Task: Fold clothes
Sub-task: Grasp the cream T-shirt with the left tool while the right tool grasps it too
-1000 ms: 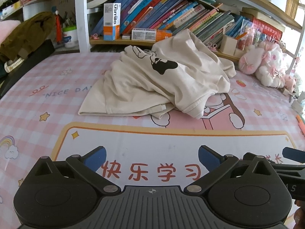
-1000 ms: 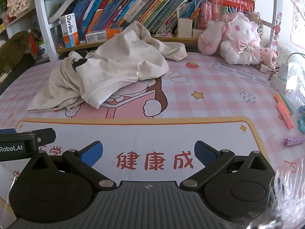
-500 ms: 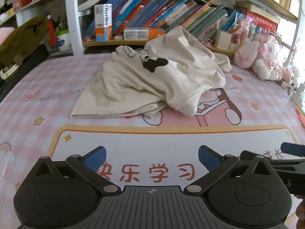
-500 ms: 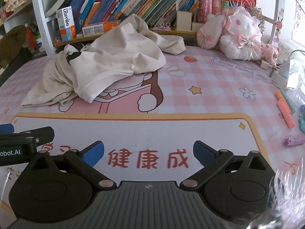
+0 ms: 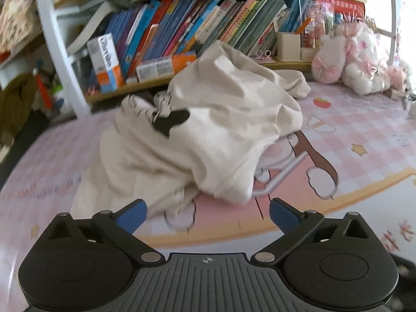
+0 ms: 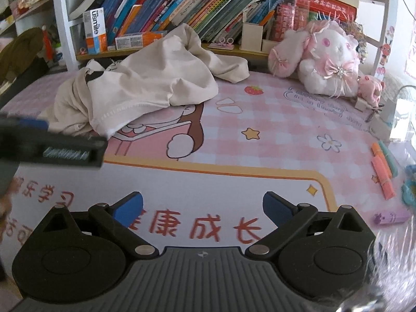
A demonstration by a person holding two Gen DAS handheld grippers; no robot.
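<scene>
Left wrist view: my left hand-held gripper (image 5: 206, 214), fingers spread wide and holding nothing, points at the near hem of a crumpled cream shirt (image 5: 208, 130) heaped on the pink-checked table (image 5: 364, 135), just in front of the bookshelf (image 5: 182, 33). The picture is blurred, so I cannot tell which edge is hem and which is sleeve — a bite here could catch two layers at once and drag the whole heap.

Right wrist view: my right hand-held gripper (image 6: 202, 209), also spread and empty, hangs over the white printed part of the table, well apart from the shirt (image 6: 145, 91). The left hand-held gripper (image 6: 52, 148) crosses between it and the cloth — reaching in now risks a knock. A plush toy (image 6: 327, 59) and pens (image 6: 383, 171) sit to the right.
</scene>
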